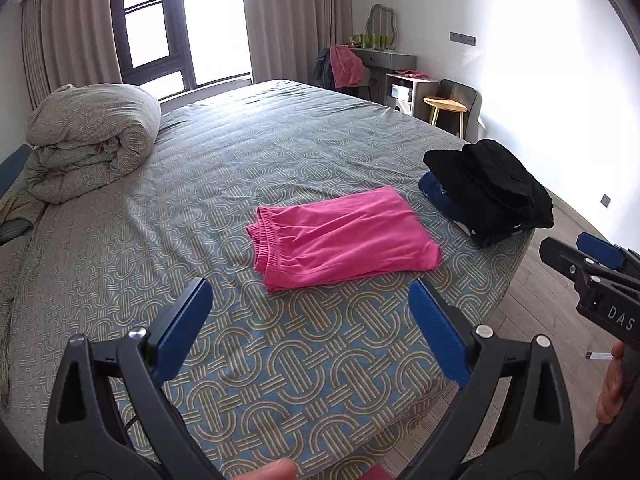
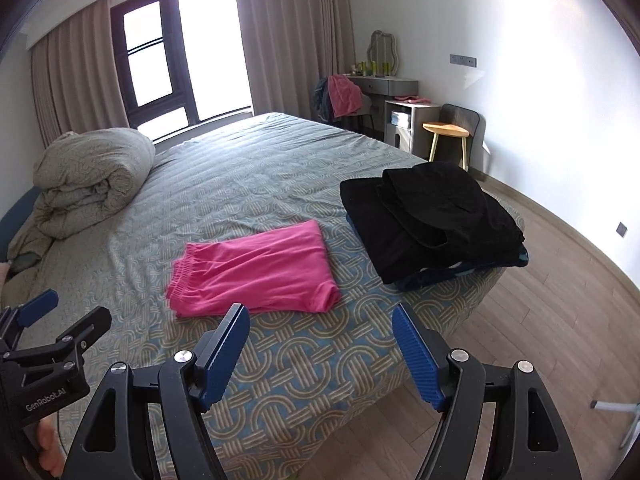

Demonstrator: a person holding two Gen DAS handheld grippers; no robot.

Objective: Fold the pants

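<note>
Bed: large bed with a grey-blue sheet of looped beige pattern (image 1: 280,152); it carries all the clothes and fills most of both views.
Duvet: rolled grey-beige patterned duvet (image 1: 92,136); it lies at the far left side of the bed, near the window with beige curtains (image 1: 148,20).
Dark clothes: pile of folded black and dark blue clothes (image 2: 432,220); it sits on the right corner of the bed, just beside the pants but apart from them.
Pants: folded pink fabric pants (image 1: 340,236); they lie flat on the sheet near the front edge of the bed, with the elastic waistband turned to the left. Nothing touches them.
Left claw: black claw with blue ribbed pads (image 1: 312,316); the jaws stand wide apart and are empty, in front of the pants and above the sheet.
Right claw: same black claw with blue pads (image 2: 320,340); the jaws are also apart and hold nothing, in the air before the front edge of the pants.
Stool: small yellow round stool (image 2: 446,130); it stands on the wooden floor by the white wall.
</note>
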